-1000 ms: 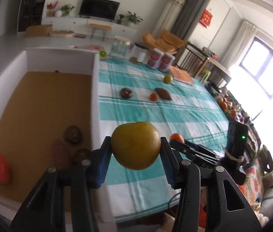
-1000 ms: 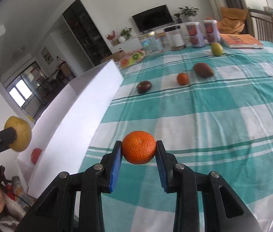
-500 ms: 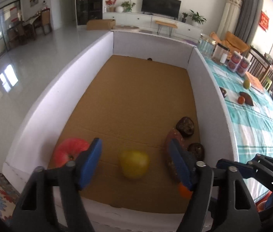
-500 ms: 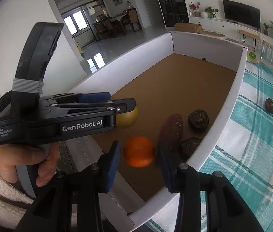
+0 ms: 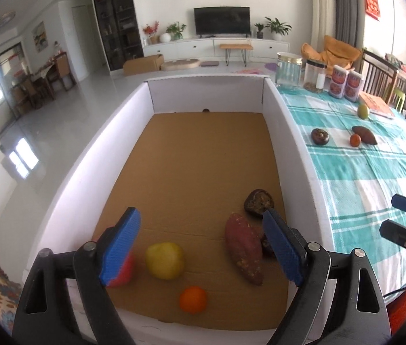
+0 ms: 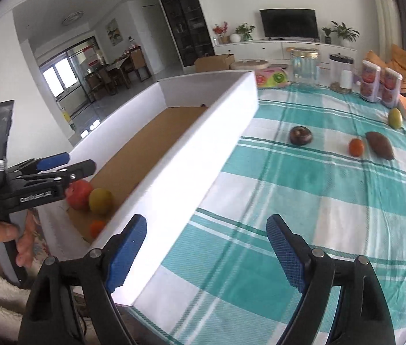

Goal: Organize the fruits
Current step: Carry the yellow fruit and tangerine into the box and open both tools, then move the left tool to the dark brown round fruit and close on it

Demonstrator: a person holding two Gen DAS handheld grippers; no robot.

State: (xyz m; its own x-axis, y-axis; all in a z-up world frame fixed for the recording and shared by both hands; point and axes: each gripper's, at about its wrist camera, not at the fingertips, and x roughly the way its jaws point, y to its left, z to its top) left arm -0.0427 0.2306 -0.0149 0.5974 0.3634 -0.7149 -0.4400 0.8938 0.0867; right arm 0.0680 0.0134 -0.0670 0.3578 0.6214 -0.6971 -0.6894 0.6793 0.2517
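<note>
six fruits boxed (image 5: pixel 165 260), four on tablecloth (image 5: pixel 319 136)

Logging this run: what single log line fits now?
left hand-held gripper: open | right hand-held gripper: open | round orange tangerine: inside white cardboard box

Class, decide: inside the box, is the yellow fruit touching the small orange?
Apart. The left wrist view shows bare cardboard floor between the yellow fruit and the small orange in the box.

checked tablecloth (image 6: pixel 332 201) under box (image 6: pixel 203 155), scattered fruits (image 6: pixel 356 147), jars (image 6: pixel 303 66)
</note>
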